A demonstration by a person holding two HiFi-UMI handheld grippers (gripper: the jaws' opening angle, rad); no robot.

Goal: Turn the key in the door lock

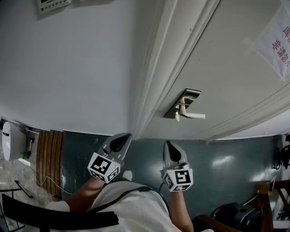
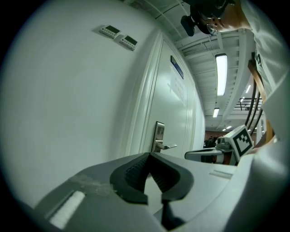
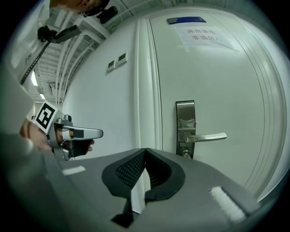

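A steel lock plate [image 1: 182, 104] with a lever handle [image 1: 192, 115] sits on the white door [image 1: 226, 68]. Below the lever, something small, probably the key [image 1: 177, 118], sticks out of the cylinder [image 3: 185, 154]. My left gripper [image 1: 123, 137] and right gripper [image 1: 170, 146] are held side by side, well short of the door, both pointing at it. Each has its jaws shut tip to tip with nothing between them. In the right gripper view the lock plate [image 3: 185, 127] stands straight ahead, just right of the right gripper [image 3: 145, 149]. The left gripper [image 2: 149, 154] faces the wall left of the door frame.
The white door frame [image 1: 156, 86] runs between wall and door. A paper notice [image 1: 276, 41] hangs on the door. Wall control panels [image 1: 53, 4] are up on the left. A wooden slatted panel [image 1: 47, 156] stands at left, and a dark bag [image 1: 235, 215] lies on the floor at right.
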